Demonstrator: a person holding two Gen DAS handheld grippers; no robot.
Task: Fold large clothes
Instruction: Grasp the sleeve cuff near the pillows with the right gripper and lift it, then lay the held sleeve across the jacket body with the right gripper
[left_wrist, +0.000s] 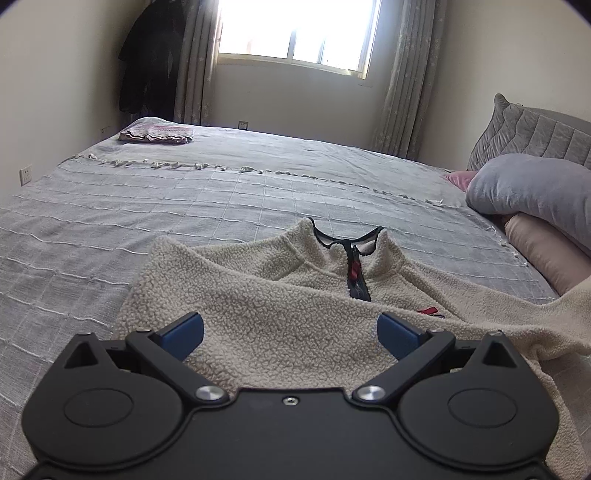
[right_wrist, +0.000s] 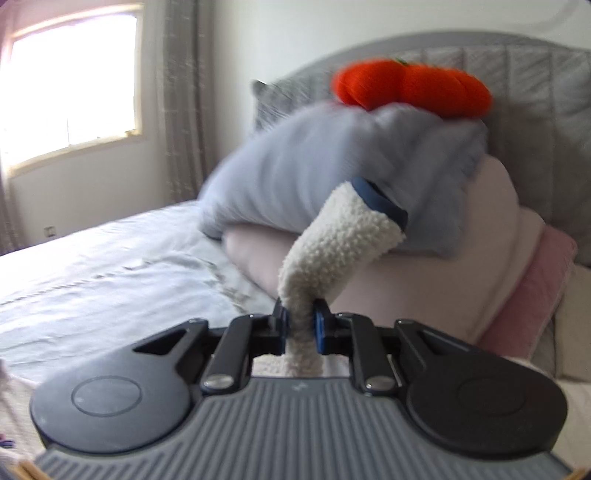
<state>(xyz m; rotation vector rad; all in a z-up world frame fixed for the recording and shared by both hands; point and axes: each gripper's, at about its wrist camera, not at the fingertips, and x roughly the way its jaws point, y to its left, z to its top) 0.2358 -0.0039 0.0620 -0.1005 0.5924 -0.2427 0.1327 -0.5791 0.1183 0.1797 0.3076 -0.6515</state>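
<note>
A cream fleece pullover (left_wrist: 266, 314) with a dark zipped collar (left_wrist: 354, 258) lies on the grey checked bed cover (left_wrist: 110, 221). One sleeve is folded across its body. My left gripper (left_wrist: 290, 334) is open, its blue pads spread wide just above the folded fleece, holding nothing. My right gripper (right_wrist: 301, 326) is shut on the pullover's other sleeve (right_wrist: 332, 243). The sleeve rises from the jaws and its dark blue cuff (right_wrist: 384, 201) points toward the pillows. This view is blurred.
A folded pink cloth (left_wrist: 157, 134) lies at the bed's far left corner. A grey-blue pillow (right_wrist: 332, 155) rests on pink pillows (right_wrist: 424, 280) by the grey headboard (right_wrist: 535, 110), with an orange pumpkin cushion (right_wrist: 410, 86) on top. A window (left_wrist: 295, 29), curtains and dark hanging clothes (left_wrist: 151, 62) lie beyond.
</note>
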